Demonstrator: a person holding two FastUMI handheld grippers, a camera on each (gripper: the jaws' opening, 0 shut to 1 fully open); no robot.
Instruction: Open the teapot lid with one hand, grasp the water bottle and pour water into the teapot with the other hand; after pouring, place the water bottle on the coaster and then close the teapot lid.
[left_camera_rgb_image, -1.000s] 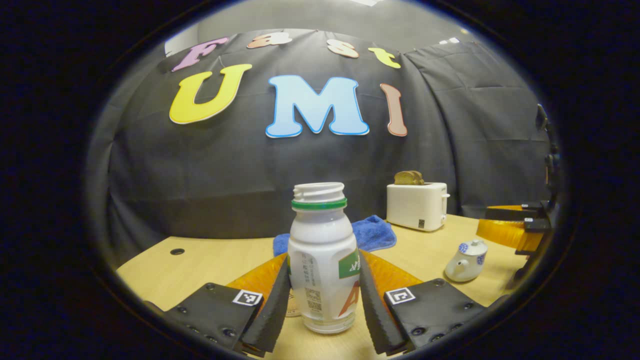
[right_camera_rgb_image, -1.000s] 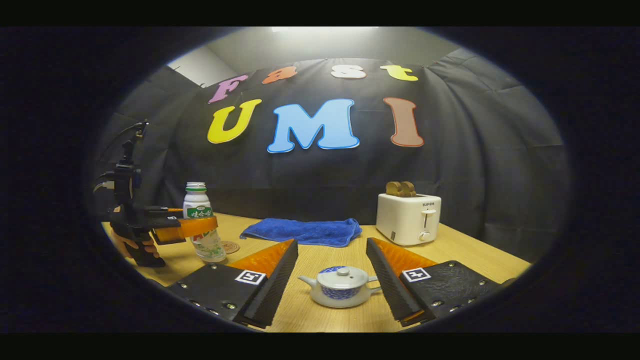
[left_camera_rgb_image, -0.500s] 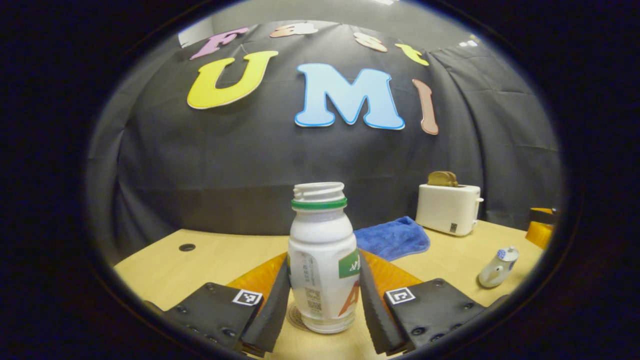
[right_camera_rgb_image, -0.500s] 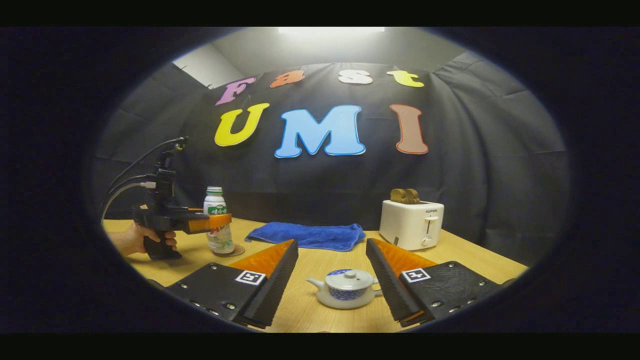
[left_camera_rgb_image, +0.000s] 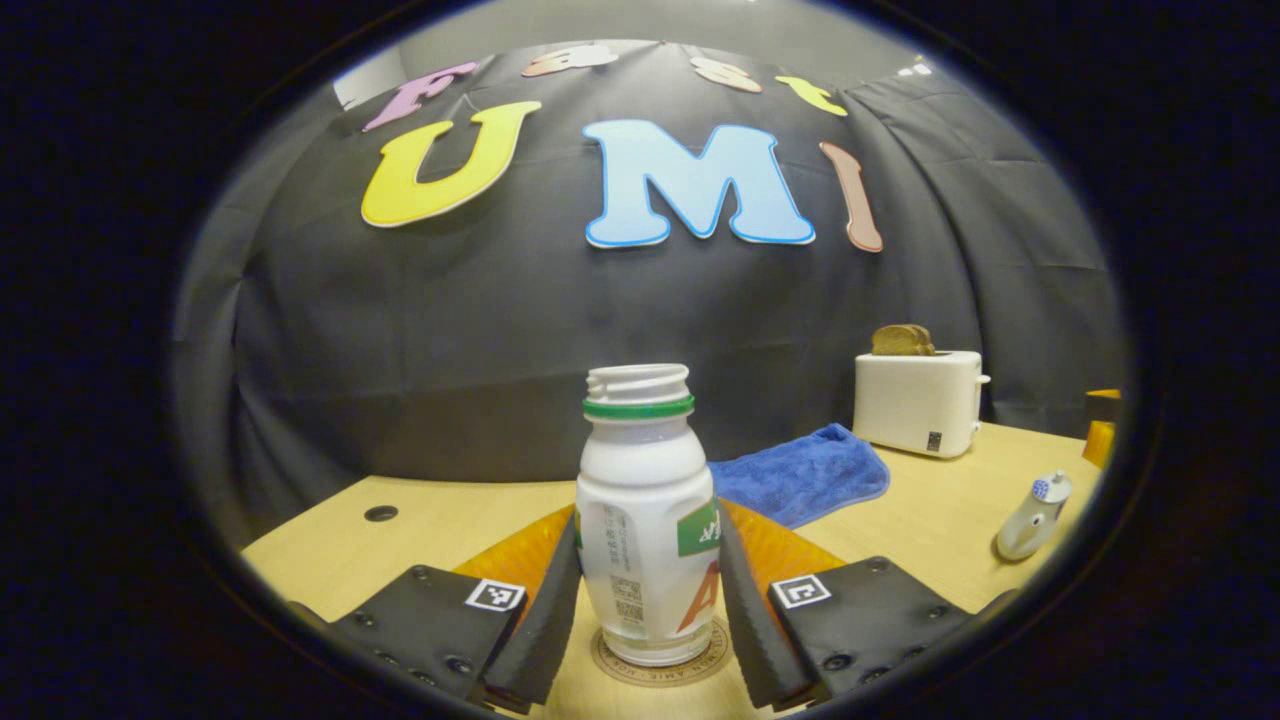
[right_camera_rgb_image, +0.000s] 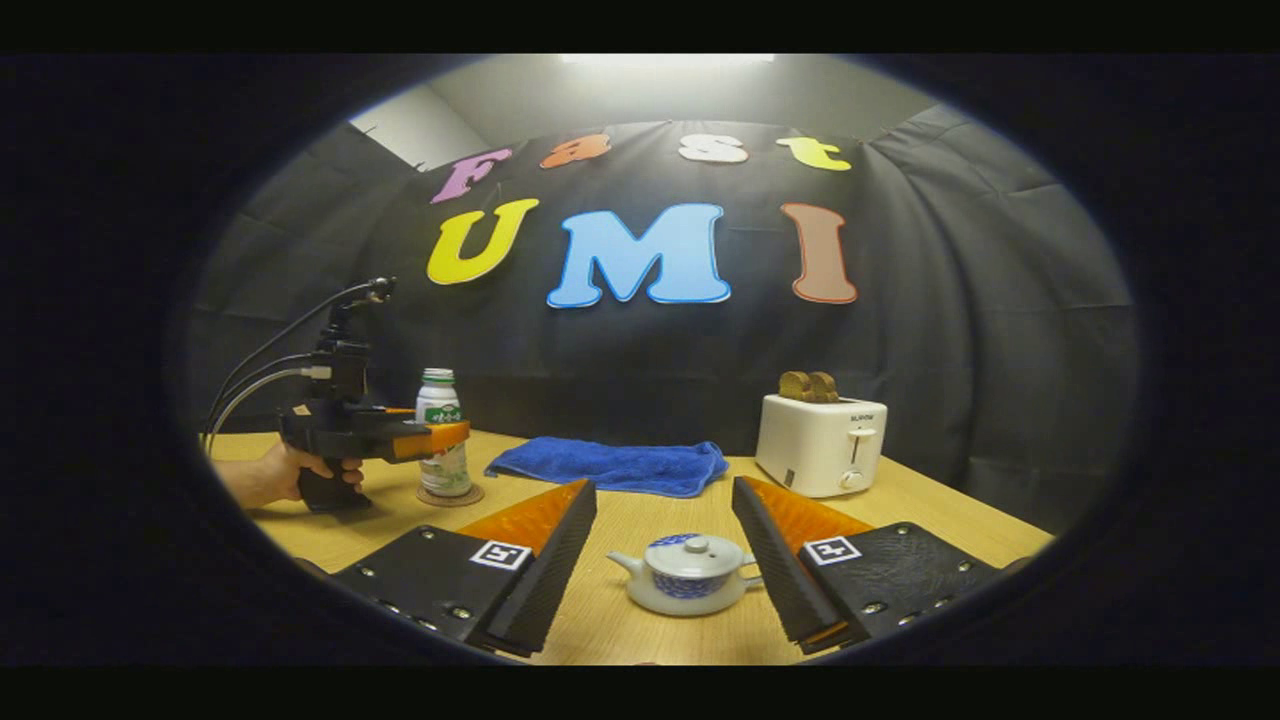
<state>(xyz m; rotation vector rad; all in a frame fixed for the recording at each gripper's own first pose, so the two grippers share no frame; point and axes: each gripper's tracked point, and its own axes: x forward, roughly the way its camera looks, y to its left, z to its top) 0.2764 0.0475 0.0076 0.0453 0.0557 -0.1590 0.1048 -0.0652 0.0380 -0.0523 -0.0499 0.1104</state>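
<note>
A white water bottle (left_camera_rgb_image: 645, 520) with a green neck ring and no cap stands upright on a round coaster (left_camera_rgb_image: 660, 668). My left gripper (left_camera_rgb_image: 648, 548) is shut on its body, one finger pressing each side. The same bottle (right_camera_rgb_image: 441, 430) and coaster (right_camera_rgb_image: 450, 495) show far left in the right gripper view, where a hand (right_camera_rgb_image: 275, 475) holds the left gripper (right_camera_rgb_image: 448, 438). My right gripper (right_camera_rgb_image: 664, 498) is open. The white and blue teapot (right_camera_rgb_image: 688, 585) sits on the table between its fingers without touching them, lid (right_camera_rgb_image: 690, 548) on. The teapot (left_camera_rgb_image: 1032, 505) also shows far right in the left gripper view.
A white toaster (right_camera_rgb_image: 820, 445) with bread in it stands at the back right of the wooden table (right_camera_rgb_image: 640, 520). A blue cloth (right_camera_rgb_image: 610, 465) lies along the back between the bottle and the toaster. A small hole (left_camera_rgb_image: 380, 513) marks the table's left part.
My left gripper carried the bottle leftward, away from the teapot, and lowered it onto the coaster. My right gripper drew back slightly from the teapot and stayed open.
</note>
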